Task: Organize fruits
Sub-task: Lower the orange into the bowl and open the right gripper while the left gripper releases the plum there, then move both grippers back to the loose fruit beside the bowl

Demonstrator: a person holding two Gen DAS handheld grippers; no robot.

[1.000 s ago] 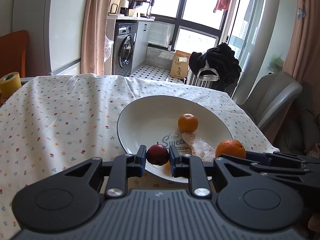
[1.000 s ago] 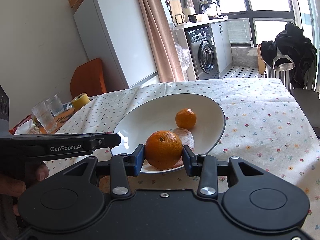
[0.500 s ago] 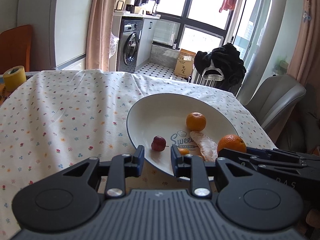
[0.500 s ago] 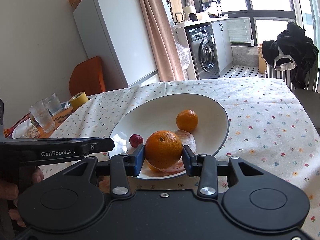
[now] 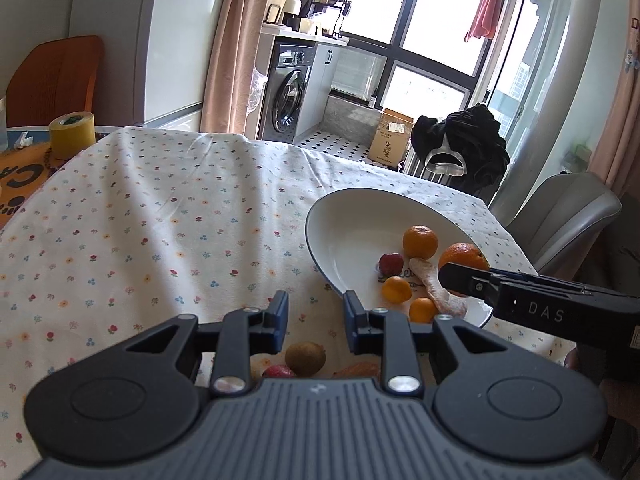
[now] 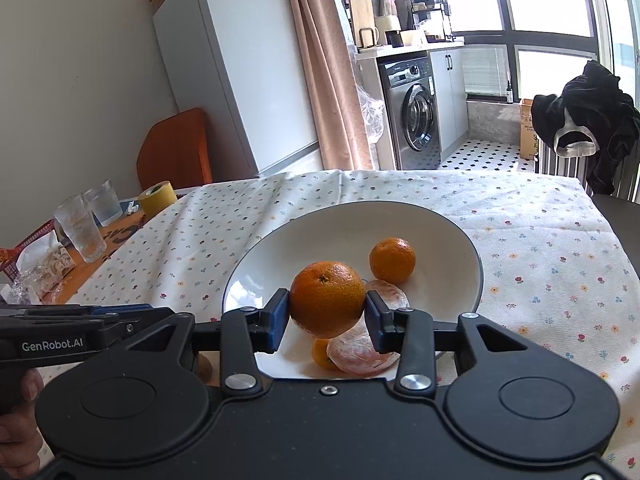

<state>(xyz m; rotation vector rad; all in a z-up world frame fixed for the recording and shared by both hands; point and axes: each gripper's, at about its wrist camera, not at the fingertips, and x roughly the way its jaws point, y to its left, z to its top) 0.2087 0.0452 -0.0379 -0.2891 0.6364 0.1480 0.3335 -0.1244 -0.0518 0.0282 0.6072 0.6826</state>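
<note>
A white bowl [image 5: 344, 220] [image 6: 440, 232] sits on the flowered tablecloth. Inside lie a small red fruit [image 5: 391, 263], a mandarin [image 5: 419, 241] [image 6: 392, 260], two little orange fruits [image 5: 396, 289] and a pale sweet potato [image 5: 434, 286] [image 6: 360, 352]. My right gripper [image 6: 326, 312] is shut on a large orange [image 6: 327, 299] [image 5: 464, 257], held over the bowl's near part. My left gripper [image 5: 315, 318] is open with nothing between its fingers, left of the bowl over the cloth. A kiwi [image 5: 305, 358] and a red fruit [image 5: 278, 371] lie on the cloth just under it.
A yellow tape roll [image 5: 72, 135] [image 6: 157, 200] and two glasses [image 6: 80, 228] stand at the table's left end on an orange mat. A grey chair [image 5: 560, 212] stands past the right edge. A hand [image 6: 16, 440] holds the left gripper's handle.
My left gripper let go of the small red fruit in the bowl, opened, and pulled back to the left. The right gripper kept the orange and rose slightly over the bowl.
</note>
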